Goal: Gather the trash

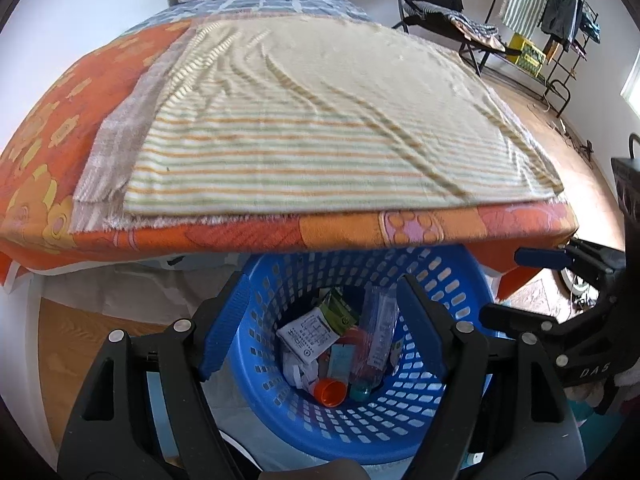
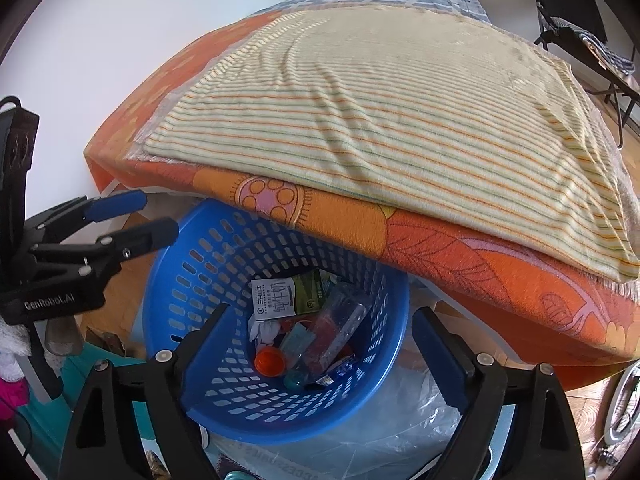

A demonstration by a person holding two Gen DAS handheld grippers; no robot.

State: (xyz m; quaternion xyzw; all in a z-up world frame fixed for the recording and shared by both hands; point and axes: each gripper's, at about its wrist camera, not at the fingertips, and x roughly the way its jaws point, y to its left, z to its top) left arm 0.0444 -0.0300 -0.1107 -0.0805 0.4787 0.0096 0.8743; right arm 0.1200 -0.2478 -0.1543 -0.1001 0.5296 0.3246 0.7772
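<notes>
Left tongs (image 1: 320,332) spread apart, nothing between them, hovering above the blue basket (image 1: 436,280). Right tongs (image 2: 320,354) likewise apart and empty, over the same basket from the other side. Basket sits on the floor just beside the bed (image 2: 500,272), partly under its orange floral edge. Trash lies in the basket bottom — milk carton (image 2: 286,294), clear plastic bottle (image 1: 378,332), orange cap (image 1: 330,392), teal cap (image 2: 295,381), crumpled white paper (image 1: 300,372). Striped towel (image 1: 320,128) spread flat on the bed. Clear plastic sheet (image 2: 400,432) under the basket.
</notes>
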